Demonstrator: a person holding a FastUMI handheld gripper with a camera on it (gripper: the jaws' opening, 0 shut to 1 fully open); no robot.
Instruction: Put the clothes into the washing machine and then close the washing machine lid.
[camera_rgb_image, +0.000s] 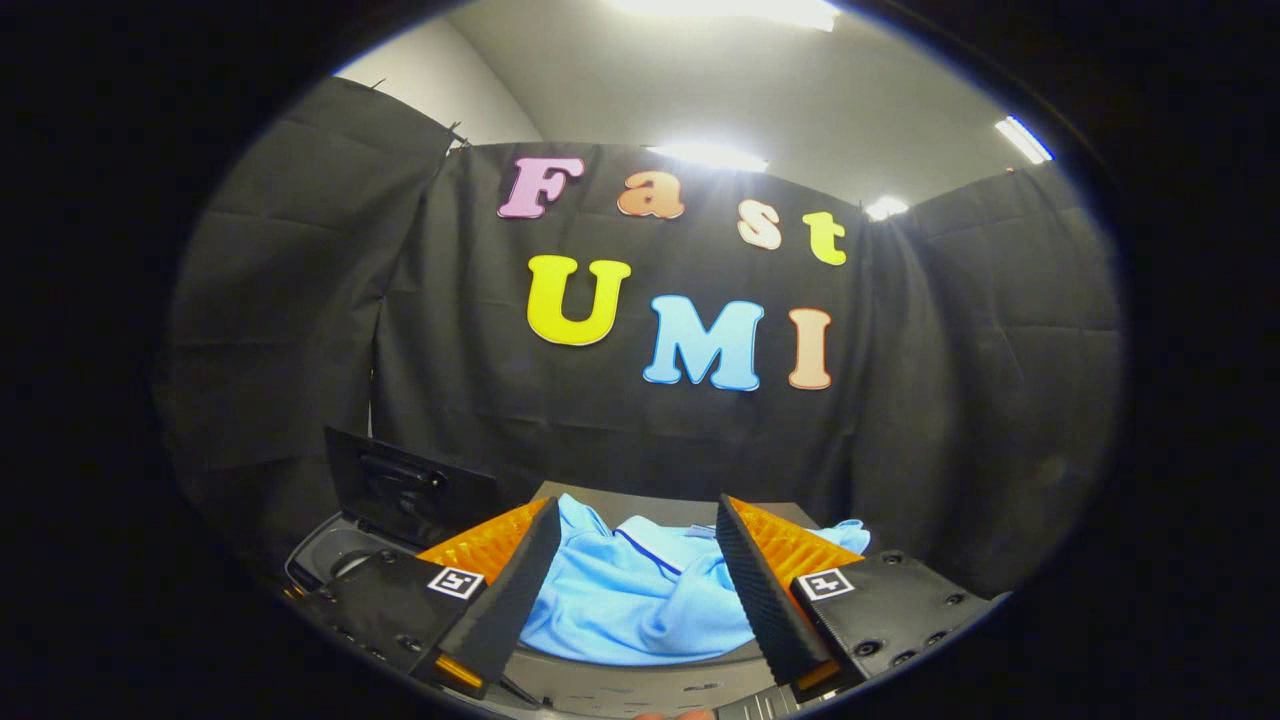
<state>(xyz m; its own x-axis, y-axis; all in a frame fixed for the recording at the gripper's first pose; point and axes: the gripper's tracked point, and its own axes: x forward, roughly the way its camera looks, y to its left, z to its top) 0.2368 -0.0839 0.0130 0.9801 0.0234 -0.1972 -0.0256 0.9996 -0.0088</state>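
Claw (635, 545) spread wide, fingers apart and gripping nothing. Light blue garment (625, 595) lies crumpled on the table (640, 690), seen in the gap between the fingers and just ahead of them; dark trim line across it. Contact with cloth: cannot tell. Washing machine (345, 545) left of the fingers, lid (405, 490) raised upright.

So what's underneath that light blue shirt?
The light blue shirt lies on a dark surface, seen past its far edge. The open jaws of the gripper frame it. Whatever lies directly beneath is covered.
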